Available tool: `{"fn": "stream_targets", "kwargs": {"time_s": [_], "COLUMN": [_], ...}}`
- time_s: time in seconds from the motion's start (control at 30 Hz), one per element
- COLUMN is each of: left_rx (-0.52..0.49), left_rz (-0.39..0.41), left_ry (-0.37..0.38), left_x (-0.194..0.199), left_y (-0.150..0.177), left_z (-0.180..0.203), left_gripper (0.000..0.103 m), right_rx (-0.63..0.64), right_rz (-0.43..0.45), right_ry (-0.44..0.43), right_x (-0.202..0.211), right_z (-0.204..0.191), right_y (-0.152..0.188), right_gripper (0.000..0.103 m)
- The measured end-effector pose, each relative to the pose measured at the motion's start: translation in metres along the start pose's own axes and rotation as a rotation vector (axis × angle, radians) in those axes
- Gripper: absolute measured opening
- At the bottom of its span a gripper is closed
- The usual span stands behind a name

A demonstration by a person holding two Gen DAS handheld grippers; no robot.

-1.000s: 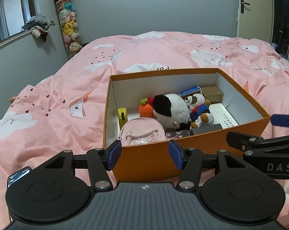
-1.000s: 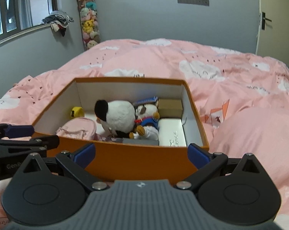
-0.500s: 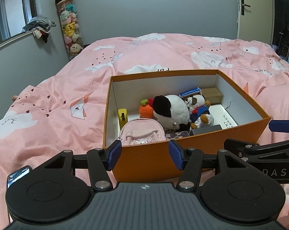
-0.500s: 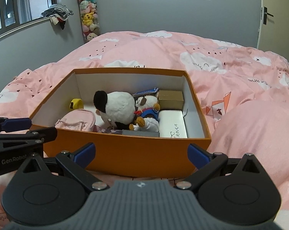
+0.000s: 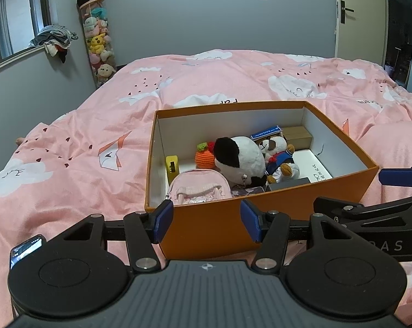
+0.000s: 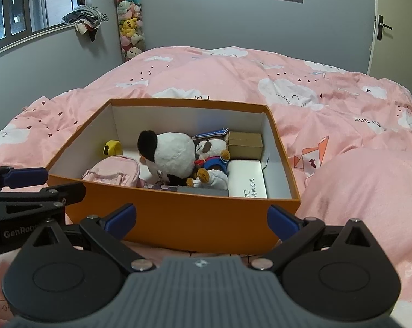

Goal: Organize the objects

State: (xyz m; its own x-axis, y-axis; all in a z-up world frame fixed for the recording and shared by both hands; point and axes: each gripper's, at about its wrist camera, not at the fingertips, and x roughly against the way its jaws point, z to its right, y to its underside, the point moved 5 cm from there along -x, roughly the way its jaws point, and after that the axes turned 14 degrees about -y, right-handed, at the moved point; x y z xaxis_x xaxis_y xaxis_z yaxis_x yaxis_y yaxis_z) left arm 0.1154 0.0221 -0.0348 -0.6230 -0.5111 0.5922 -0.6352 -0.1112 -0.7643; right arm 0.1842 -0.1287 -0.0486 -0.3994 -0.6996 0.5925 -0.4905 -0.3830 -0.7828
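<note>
Both my grippers, left gripper (image 5: 206,220) and right gripper (image 6: 202,219), hover spread and empty at the near wall of the orange cardboard box (image 5: 260,229) on the pink bed (image 5: 96,125), toys apparently packed inside.

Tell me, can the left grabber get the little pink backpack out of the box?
Probably yes. The left gripper is open and empty, just outside the orange box's near wall. The pink backpack lies right behind that wall with nothing on top, so the gripper only has to lift over the rim.
</note>
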Motion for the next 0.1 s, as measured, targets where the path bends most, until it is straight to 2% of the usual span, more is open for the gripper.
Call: {"fn": "stream_targets", "kwargs": {"time_s": [0.1], "left_rx": [0.000], "left_rz": [-0.005], "left_ry": [0.002], "left_x": [0.0001], "left_y": [0.0000], "left_z": [0.0006], "left_gripper": [0.067], "right_rx": [0.000], "right_rz": [-0.001], "right_ry": [0.001], "right_x": [0.0002], "right_z": [-0.0003], "right_y": [-0.0001], "right_gripper": [0.102]}}
